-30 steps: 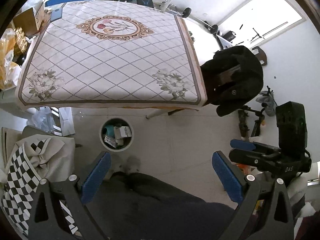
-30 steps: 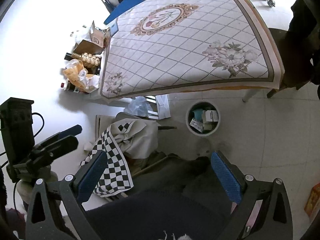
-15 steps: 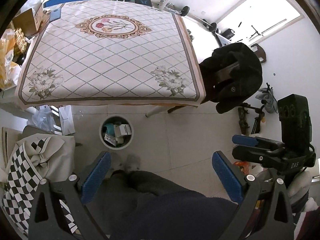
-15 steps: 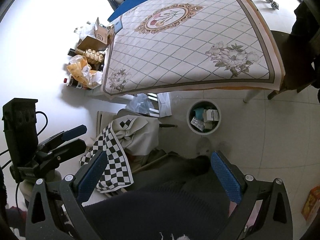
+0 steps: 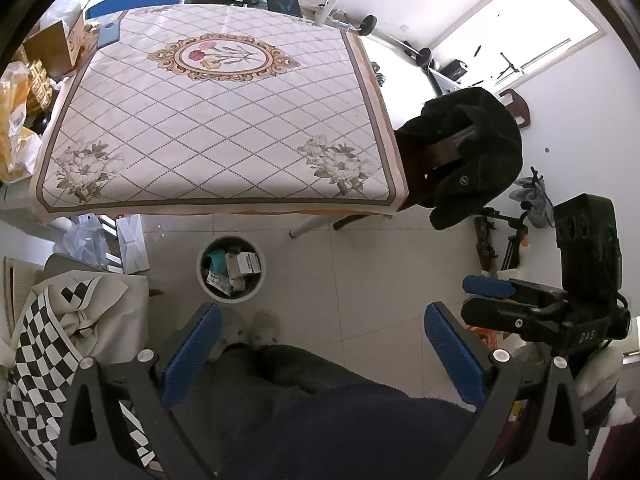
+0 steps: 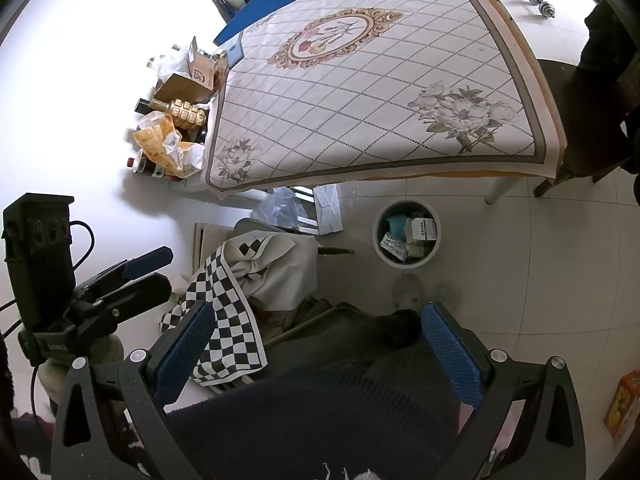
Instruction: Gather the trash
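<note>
A round white trash bin (image 5: 230, 270) stands on the tiled floor in front of the table and holds boxes and wrappers; it also shows in the right wrist view (image 6: 407, 234). My left gripper (image 5: 320, 344) is open and empty, held high above the floor and my legs. My right gripper (image 6: 316, 344) is open and empty at about the same height. The right gripper shows at the right edge of the left wrist view (image 5: 520, 300); the left gripper shows at the left edge of the right wrist view (image 6: 120, 280). The table's cloth (image 5: 216, 120) bears nothing that I can see.
A checkered cloth (image 6: 228, 304) lies over a seat left of my legs. A chair draped with a black coat (image 5: 464, 156) stands at the table's right end. Boxes, bottles and yellow bags (image 6: 172, 136) are piled by the wall left of the table.
Both grippers have drifted slightly, so the table and bin shift a little in view. Both stay open and empty.
</note>
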